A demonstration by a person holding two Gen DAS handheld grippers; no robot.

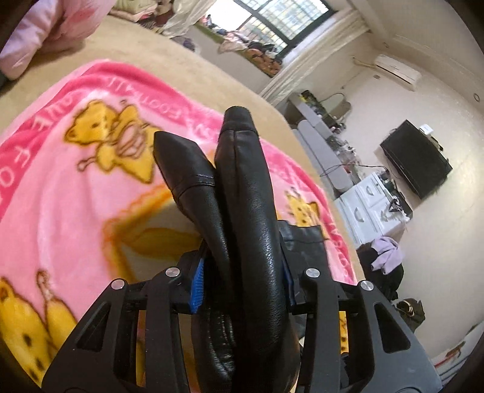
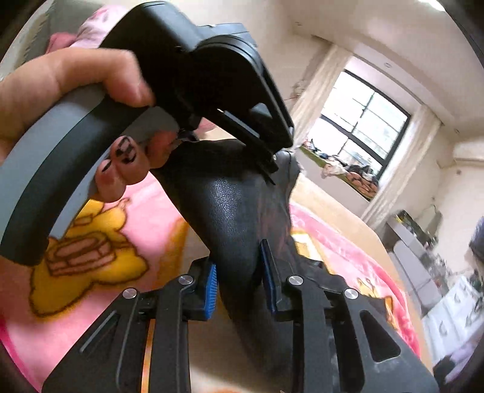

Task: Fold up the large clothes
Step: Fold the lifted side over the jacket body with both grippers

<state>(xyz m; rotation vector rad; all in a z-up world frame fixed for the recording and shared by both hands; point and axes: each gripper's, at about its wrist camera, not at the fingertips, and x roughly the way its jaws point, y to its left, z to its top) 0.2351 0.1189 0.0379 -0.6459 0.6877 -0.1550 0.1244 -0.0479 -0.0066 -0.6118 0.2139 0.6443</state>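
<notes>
Fuzzy pink cartoon-bear blanket (image 1: pixel 75 187) spread right under the gripper, barred window (image 1: pixel 281 18) way ahead, black flat TV (image 1: pixel 416 160) off right.

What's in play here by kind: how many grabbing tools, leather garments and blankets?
Grabbing tools: 2, the left gripper and the right gripper, each with its fingers pressed on the leather.
Black leather garment: 1, as far as the views show.
Pink cartoon blanket: 1, spread under it.
Total: 4
</notes>
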